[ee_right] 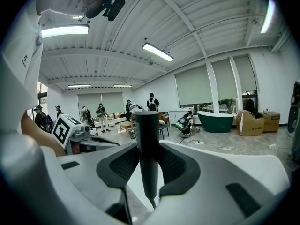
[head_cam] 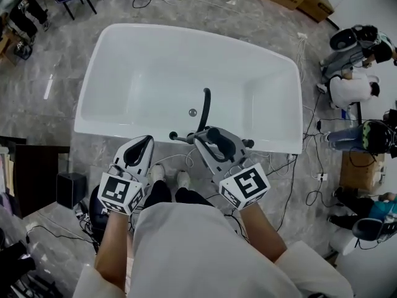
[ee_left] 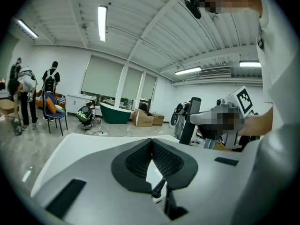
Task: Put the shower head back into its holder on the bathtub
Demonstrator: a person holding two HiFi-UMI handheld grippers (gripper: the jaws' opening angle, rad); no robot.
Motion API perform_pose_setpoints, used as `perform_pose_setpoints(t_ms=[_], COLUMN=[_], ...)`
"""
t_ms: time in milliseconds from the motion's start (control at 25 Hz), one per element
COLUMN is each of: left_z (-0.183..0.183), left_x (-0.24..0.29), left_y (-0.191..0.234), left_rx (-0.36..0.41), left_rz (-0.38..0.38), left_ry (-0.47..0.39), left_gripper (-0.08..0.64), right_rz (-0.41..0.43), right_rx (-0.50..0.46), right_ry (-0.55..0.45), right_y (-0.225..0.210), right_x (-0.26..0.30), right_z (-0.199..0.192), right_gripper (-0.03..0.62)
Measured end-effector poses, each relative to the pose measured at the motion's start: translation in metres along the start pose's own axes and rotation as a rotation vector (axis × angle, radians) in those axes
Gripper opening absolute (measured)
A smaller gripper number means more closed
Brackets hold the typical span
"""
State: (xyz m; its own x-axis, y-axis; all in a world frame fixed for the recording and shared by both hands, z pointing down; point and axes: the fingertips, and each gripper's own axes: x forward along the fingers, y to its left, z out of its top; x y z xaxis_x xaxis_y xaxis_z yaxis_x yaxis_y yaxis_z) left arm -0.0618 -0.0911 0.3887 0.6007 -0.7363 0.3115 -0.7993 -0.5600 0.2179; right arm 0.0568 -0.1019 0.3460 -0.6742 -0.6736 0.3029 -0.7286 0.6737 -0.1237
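Head view: both grippers hang at the near rim of the white bathtub (head_cam: 118, 54). The shower head (head_cam: 206, 107) juts from the right gripper (head_cam: 208, 136) over the tub.
Left gripper view: the left gripper (ee_left: 151, 143) has its fingers together, holding nothing.
Right gripper view: the fingers clamp the dark shower head.

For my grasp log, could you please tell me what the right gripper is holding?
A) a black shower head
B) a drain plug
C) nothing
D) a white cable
A: in the right gripper view, the right gripper is closed on the black shower head, which stands between its jaws.
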Motion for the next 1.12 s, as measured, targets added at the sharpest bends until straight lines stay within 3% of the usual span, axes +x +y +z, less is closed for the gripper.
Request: perform_pose_setpoints(t_ms=[800, 1120], left_z=[-0.038, -0.056], left_x=[0.014, 0.017], left_y=[0.016, 0.025], left_rx=[-0.041, -0.057], left_rz=[-0.022, -0.008], left_ry=[0.038, 0.056], left_gripper=[0.009, 0.009], right_rz=[0.007, 0.010], right_rx=[-0.014, 0.013], right_ry=[0.053, 0.097], right_y=[-0.006, -0.009], right_x=[0.047, 0.064], right_z=[-0.049, -0.086], right_gripper=[0.141, 0.141])
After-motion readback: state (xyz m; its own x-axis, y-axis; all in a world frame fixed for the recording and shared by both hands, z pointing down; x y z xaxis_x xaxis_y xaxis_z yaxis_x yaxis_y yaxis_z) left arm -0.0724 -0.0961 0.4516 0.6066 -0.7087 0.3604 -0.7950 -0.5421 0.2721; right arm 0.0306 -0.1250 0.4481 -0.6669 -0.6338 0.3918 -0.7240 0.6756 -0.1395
